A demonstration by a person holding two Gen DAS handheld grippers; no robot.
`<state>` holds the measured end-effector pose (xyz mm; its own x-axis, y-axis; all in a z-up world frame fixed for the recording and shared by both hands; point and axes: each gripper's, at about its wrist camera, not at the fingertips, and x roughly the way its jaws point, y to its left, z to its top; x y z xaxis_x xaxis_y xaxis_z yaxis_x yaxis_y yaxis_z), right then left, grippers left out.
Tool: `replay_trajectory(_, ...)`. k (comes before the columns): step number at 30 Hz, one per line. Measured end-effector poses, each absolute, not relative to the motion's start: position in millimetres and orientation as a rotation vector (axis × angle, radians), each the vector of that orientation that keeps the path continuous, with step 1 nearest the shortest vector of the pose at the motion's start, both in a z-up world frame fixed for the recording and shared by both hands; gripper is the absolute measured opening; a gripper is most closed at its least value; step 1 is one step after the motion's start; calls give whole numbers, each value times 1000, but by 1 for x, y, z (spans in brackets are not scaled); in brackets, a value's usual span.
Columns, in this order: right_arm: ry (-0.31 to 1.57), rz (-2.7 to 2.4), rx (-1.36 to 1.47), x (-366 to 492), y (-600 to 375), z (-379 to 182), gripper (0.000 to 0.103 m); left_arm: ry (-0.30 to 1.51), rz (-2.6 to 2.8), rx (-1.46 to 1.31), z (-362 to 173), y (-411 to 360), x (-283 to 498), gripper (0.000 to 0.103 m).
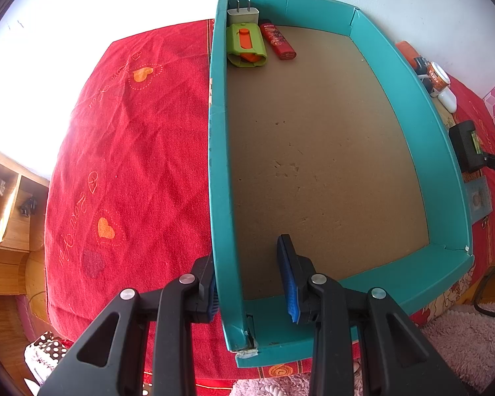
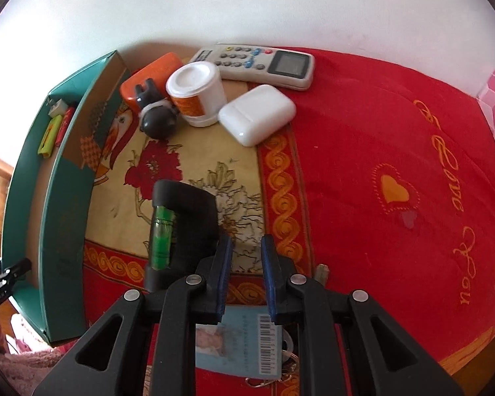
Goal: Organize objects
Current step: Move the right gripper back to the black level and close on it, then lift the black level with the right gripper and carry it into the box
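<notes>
Left gripper [image 1: 252,292] pinches the teal cardboard box [image 1: 219,165] wall near its corner; right gripper [image 2: 246,277], closed empty, should open before dropping on the laminated ID card [image 2: 237,346] beside it.

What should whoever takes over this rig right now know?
Left gripper: jaws closed down astride the teal box side wall; firm grip unclear.
Right gripper: jaws shut, empty, above the ID card, beside the spirit level.
Done: charger, green cutter and red lighter lie in the box's far corner.
Left outside: level, card, white case, remote, jar, orange block, black gadget.
</notes>
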<state>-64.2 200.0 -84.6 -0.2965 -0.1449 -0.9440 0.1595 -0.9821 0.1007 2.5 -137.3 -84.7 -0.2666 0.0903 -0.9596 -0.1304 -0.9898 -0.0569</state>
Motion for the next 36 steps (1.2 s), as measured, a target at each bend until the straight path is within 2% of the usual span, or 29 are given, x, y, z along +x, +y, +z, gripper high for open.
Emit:
replay_trajectory(3,4,-2427,1730,-63,205,-74,29,53,2393,-1810,-85,-138,3,30)
replay_trajectory(5,-134,-2404,1713,-61,208,-61,32,51,2394,-1810,-85,-137,2,30)
replay_trajectory(7,-289,-2347,1684,-61,209,-53,48,52,2393,-1811,-85,-138,3,30)
replay_trajectory(9,-331,-2317,1657,-60,202,-45,58,53,2392,-1809,-85,-138,3,30)
replay_trajectory(14,-106,-2320,1697,-64,172,-53,58,55,2392,-1804,-84,-138,3,30)
replay_trajectory(20,-21,-2295,1725,-70,170,-67,58,53,2392,-1797,-84,-142,7,30)
replay_trajectory(25,90,-2278,1756,-72,162,-78,42,51,2393,-1794,-84,-143,7,30)
replay_trajectory(36,208,-2213,1706,-69,160,-72,41,47,2395,-1791,-85,-145,8,30)
